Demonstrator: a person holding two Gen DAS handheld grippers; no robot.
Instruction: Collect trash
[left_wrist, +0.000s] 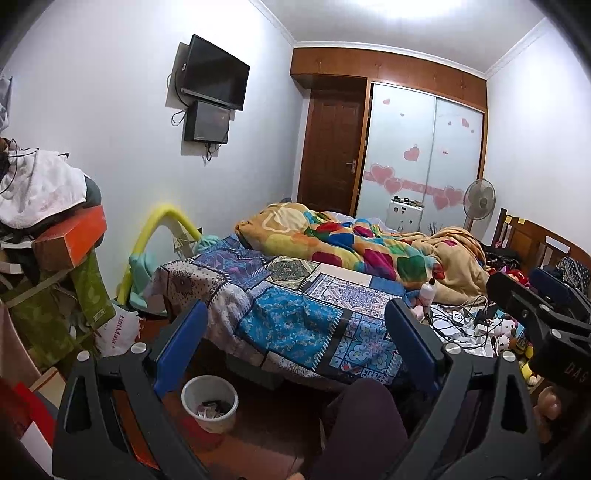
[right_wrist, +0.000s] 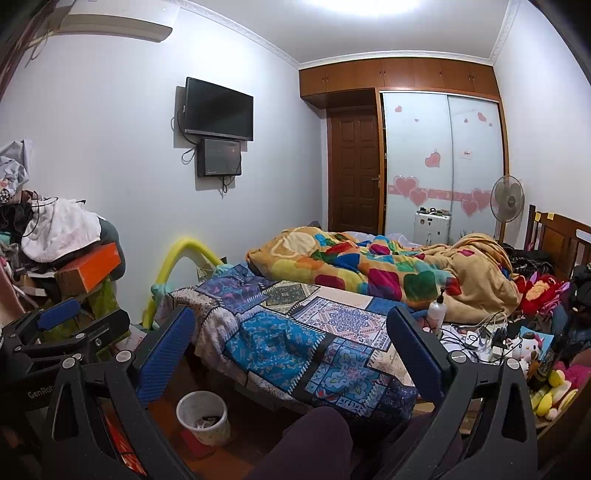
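A: What is your left wrist camera showing?

B: Your left gripper (left_wrist: 295, 343) is hanging with its jaws spread wide and holding nothing, framing the patchwork bedspread (left_wrist: 291, 314). The white wastebasket (left_wrist: 209, 408) is standing on the dark floor at the foot of the bed, just inside your left blue finger. Scraps are lying in it; they are too small to name, possibly paper. Your right gripper (left_wrist: 546, 299) is poking in at the right edge, above the tangle of chargers and cables (left_wrist: 465, 321).

A: And the right wrist camera?

B: Your right gripper (right_wrist: 291, 354) is also gaping wide and gripping nothing, pointing over the same bedspread (right_wrist: 295, 339). The wastebasket (right_wrist: 202, 416) is sitting low between the fingers, nearer the left one, beside the bed's corner. Your left gripper (right_wrist: 62, 325) is showing at the left edge. A pump bottle (right_wrist: 437, 310) is standing upright on the bed near the colourful heart-print blanket (right_wrist: 369, 269).
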